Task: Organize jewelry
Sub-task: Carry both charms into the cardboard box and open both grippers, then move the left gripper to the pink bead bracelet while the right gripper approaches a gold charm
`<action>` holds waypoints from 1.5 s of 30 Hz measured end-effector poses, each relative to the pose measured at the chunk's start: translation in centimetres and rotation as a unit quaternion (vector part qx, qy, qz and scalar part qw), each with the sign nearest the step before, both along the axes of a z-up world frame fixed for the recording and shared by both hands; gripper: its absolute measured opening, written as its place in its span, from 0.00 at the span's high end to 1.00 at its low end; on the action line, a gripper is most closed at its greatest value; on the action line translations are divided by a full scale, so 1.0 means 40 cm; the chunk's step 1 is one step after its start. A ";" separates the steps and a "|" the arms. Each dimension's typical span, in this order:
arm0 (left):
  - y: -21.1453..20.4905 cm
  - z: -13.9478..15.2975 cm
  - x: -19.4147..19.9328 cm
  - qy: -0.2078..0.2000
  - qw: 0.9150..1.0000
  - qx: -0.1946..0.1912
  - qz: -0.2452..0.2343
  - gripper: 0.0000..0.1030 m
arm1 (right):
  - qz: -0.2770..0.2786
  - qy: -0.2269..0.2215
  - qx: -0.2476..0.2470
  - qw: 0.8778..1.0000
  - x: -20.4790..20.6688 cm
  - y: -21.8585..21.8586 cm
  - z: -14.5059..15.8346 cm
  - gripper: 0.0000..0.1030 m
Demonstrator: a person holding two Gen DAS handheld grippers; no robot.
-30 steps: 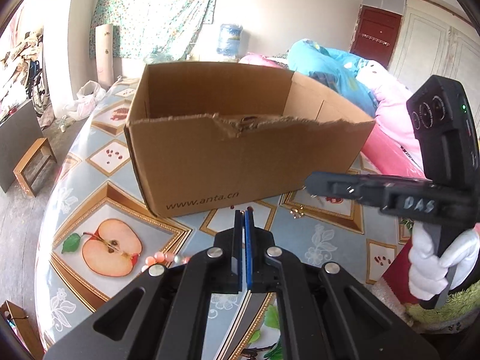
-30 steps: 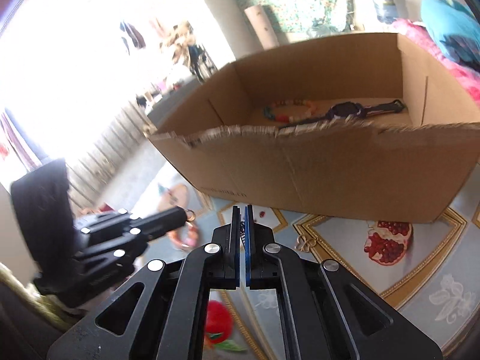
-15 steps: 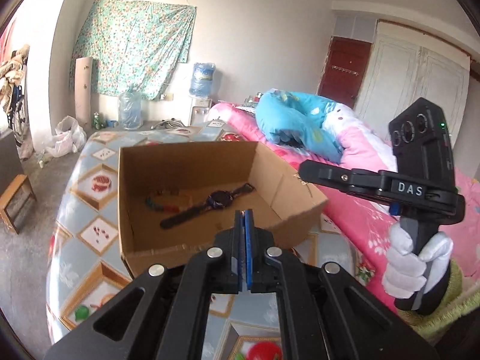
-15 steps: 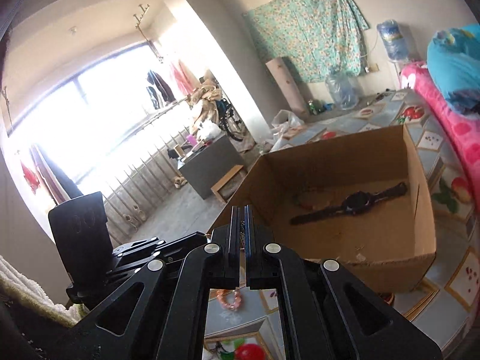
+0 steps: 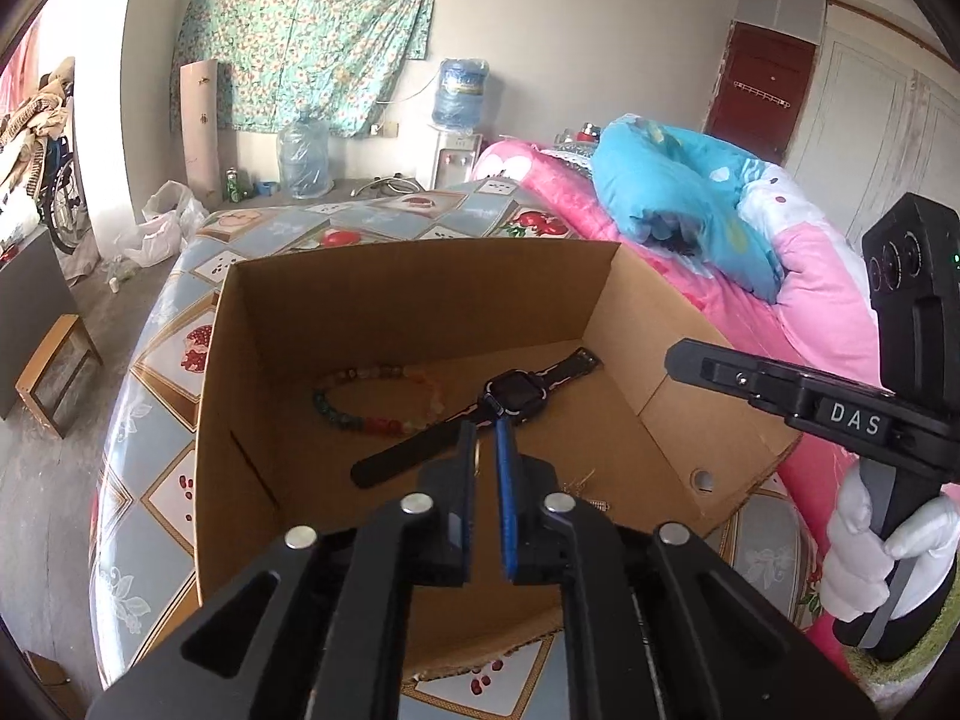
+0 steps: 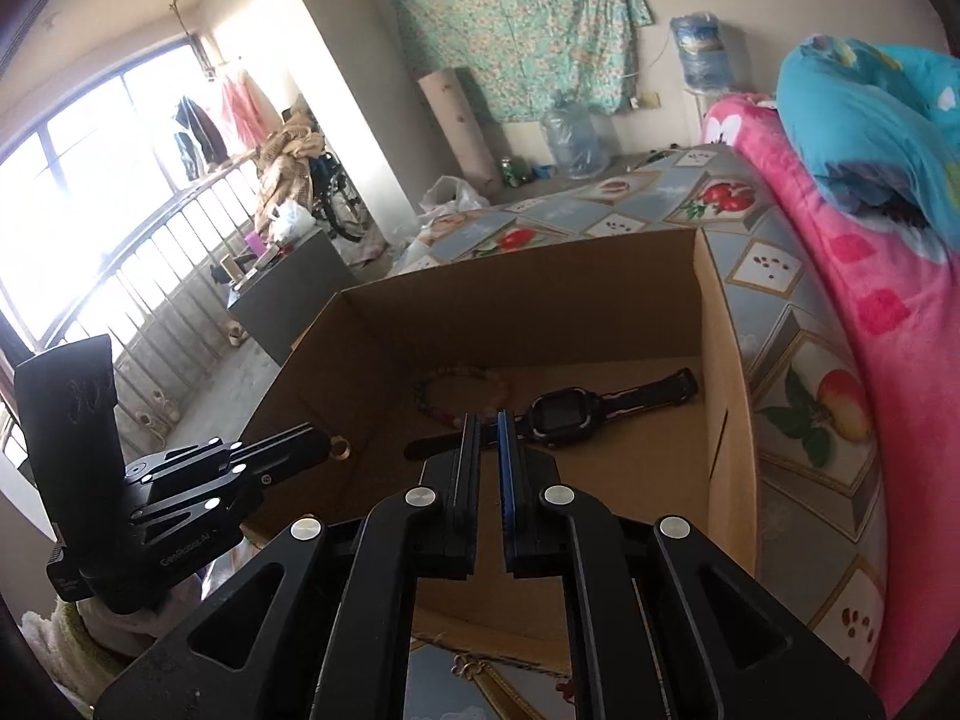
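Left tool (image 5: 486, 438): jaws just opened a crack over the cardboard box (image 5: 420, 276); a gold ring (image 6: 340, 447) sits at its tip.
Right tool (image 6: 487, 429): jaws also just parted slightly, nothing visible between them.
Box contents: black watch (image 5: 510, 390) and bead bracelet (image 5: 378, 402) lie on the floor, touching.
Bench (image 5: 150, 360): carries the box; small trinkets (image 6: 465, 666) lie in front of it.
Risk: the ring could bounce or roll under the strap, judging by the drop.

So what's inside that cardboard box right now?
Inside the cardboard box lie a bracelet of coloured beads and a black watch with its strap laid flat. The near part of the floor is hidden behind the left gripper and the box's front wall.
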State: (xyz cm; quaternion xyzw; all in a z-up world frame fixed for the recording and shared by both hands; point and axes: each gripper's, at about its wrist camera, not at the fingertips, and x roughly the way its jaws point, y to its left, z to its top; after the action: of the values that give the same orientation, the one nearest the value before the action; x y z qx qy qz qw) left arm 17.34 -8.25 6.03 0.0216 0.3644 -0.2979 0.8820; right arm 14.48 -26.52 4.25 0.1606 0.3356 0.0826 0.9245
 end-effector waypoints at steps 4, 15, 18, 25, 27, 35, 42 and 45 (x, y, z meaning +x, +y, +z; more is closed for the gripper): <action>0.023 0.006 -0.008 -0.005 1.000 -0.012 0.015 0.77 | -0.012 -0.013 0.006 1.000 -0.040 -0.022 0.030 0.87; 0.184 0.109 -0.121 -0.072 0.993 -0.068 0.057 0.47 | 0.010 -0.103 0.009 0.995 -0.194 -0.015 0.133 0.72; 0.255 0.109 -0.173 -0.080 0.992 -0.074 0.070 0.40 | 0.030 -0.121 0.013 0.992 -0.254 -0.008 0.139 0.67; 0.310 -0.014 -0.257 -0.009 0.997 -0.039 0.073 0.34 | 0.041 -0.060 0.047 0.996 -0.320 0.017 0.029 0.56; 0.292 -0.070 -0.270 0.022 0.997 -0.024 0.070 0.34 | 0.036 -0.024 0.068 0.997 -0.316 0.028 -0.030 0.56; 0.174 -0.193 -0.290 0.045 0.997 0.057 0.040 0.34 | 0.032 0.050 0.011 0.998 -0.265 0.127 -0.160 0.56; 0.133 -0.237 -0.266 0.060 0.991 0.109 0.050 0.34 | 0.036 0.060 -0.064 0.995 -0.201 0.160 -0.199 0.63; 0.123 -0.249 -0.256 0.070 0.987 0.133 0.055 0.34 | 0.033 0.067 -0.076 0.994 -0.180 0.160 -0.212 0.65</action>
State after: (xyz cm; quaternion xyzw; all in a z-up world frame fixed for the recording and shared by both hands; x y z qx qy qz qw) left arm 7.10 -3.31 -3.94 0.0976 0.4619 -0.1983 0.8589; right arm 7.27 -20.11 -4.25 0.0840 0.4075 0.0768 0.9061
